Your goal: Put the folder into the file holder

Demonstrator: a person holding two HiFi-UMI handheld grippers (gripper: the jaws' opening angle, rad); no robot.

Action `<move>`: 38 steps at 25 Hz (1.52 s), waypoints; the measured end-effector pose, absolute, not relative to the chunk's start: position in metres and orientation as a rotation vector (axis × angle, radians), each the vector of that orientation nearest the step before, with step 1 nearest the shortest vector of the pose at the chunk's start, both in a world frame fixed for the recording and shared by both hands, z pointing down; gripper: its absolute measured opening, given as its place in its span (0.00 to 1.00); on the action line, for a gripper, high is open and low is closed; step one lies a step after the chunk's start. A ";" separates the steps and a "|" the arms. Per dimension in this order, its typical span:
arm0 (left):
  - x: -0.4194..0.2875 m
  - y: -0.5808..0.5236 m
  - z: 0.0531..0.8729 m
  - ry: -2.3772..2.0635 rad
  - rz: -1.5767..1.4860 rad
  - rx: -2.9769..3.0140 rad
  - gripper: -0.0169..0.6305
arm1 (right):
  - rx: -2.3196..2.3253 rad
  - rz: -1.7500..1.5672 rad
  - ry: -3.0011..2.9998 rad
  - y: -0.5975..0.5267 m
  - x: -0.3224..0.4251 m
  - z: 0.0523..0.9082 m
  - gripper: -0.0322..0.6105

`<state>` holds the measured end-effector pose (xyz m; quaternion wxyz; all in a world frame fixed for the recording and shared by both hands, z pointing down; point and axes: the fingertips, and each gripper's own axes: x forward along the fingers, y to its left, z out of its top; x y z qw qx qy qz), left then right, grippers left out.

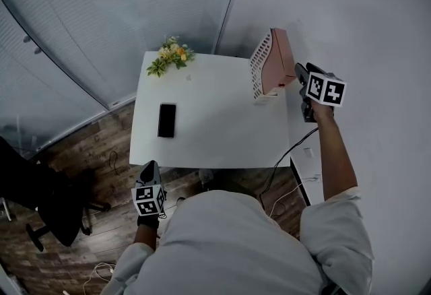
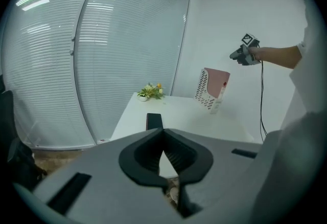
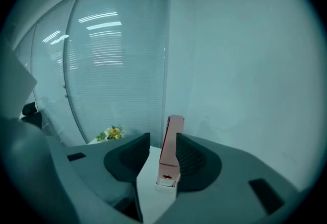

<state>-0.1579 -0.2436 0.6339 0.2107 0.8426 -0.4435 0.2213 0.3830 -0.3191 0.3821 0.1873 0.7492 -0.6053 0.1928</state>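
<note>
Left gripper (image 2: 163, 133) together; right gripper (image 3: 163, 138) apart, empty; phone (image 1: 167, 120) outside right gripper view

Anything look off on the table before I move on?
Nothing stands out. The folder stands in the holder near the table's right edge, the phone lies flat and the flowers sit at the far left corner. No spill or damage shows.
</note>
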 end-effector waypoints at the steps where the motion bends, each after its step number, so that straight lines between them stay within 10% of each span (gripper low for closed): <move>1: -0.157 -0.244 0.631 -1.223 0.618 2.358 0.04 | 2.128 0.490 -1.698 -0.303 0.377 0.382 0.30; 38: -0.074 -0.178 0.586 -0.990 0.706 2.615 0.04 | 2.389 0.235 -1.705 -0.042 0.261 0.481 0.07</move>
